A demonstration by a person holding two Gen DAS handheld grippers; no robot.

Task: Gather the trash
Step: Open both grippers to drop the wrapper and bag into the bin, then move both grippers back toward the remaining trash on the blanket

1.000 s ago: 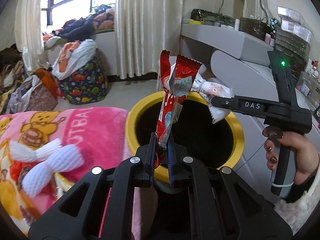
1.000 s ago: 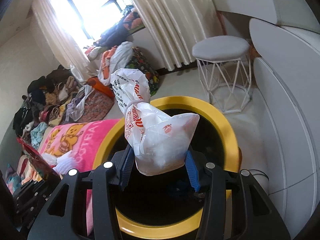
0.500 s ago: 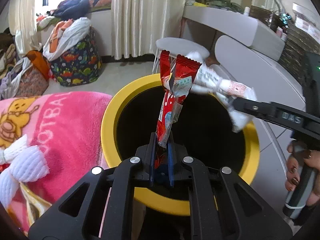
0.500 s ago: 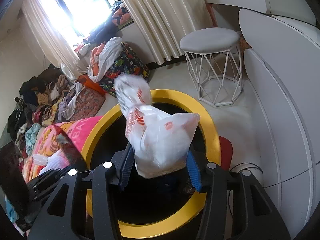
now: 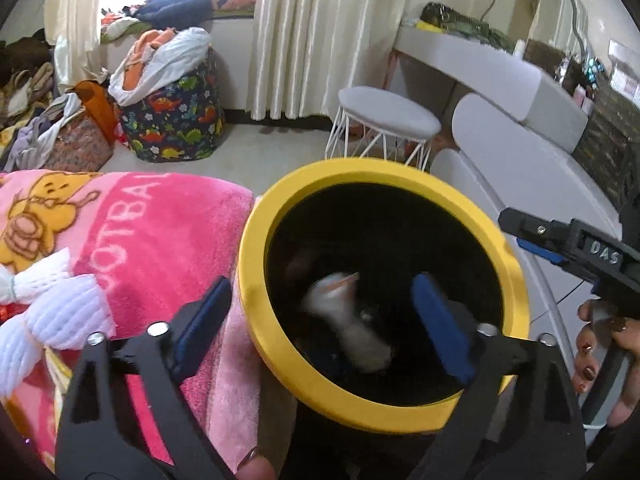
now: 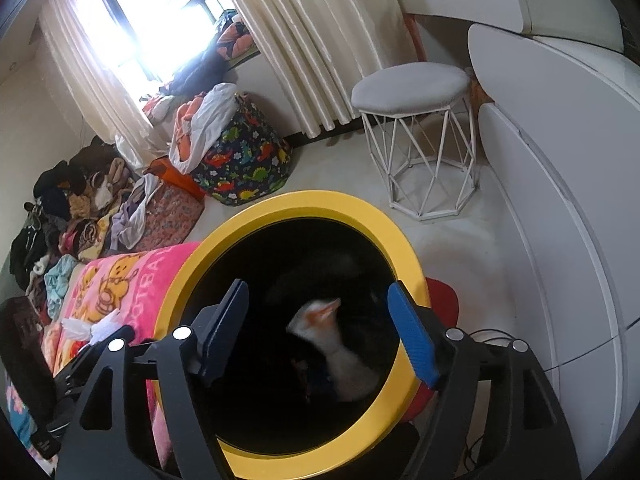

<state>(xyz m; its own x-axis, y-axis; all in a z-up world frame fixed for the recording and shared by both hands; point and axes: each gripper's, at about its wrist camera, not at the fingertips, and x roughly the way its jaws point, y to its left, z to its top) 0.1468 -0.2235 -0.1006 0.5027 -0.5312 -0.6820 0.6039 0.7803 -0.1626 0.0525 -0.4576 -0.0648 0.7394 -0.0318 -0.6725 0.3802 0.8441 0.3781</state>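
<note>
Pale floor [image 6: 352, 184] — yellow-rimmed bin [image 6: 404, 248], white stool [image 6: 412, 92] (wire-legged), dinosaur-print bag [image 6: 244, 164], heaped clothes [image 6: 80, 196].

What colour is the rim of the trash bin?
Bright yellow rim around a black inside, clearest in the left wrist view.

One yellow bin [image 5: 256, 280]. One white bag [image 5: 348, 328] inside it, blurred. Two grippers: the left gripper [image 5: 320, 316] and the right gripper [image 6: 316, 328]. Each has two blue pads [image 5: 436, 320]. One pink blanket [image 5: 160, 232]. One white stool [image 5: 388, 116]. One dinosaur basket [image 5: 176, 120] of clothes. One window [image 6: 132, 12]. One desk [image 5: 480, 68]. One hand [image 5: 608, 356] shows on the right.
</note>
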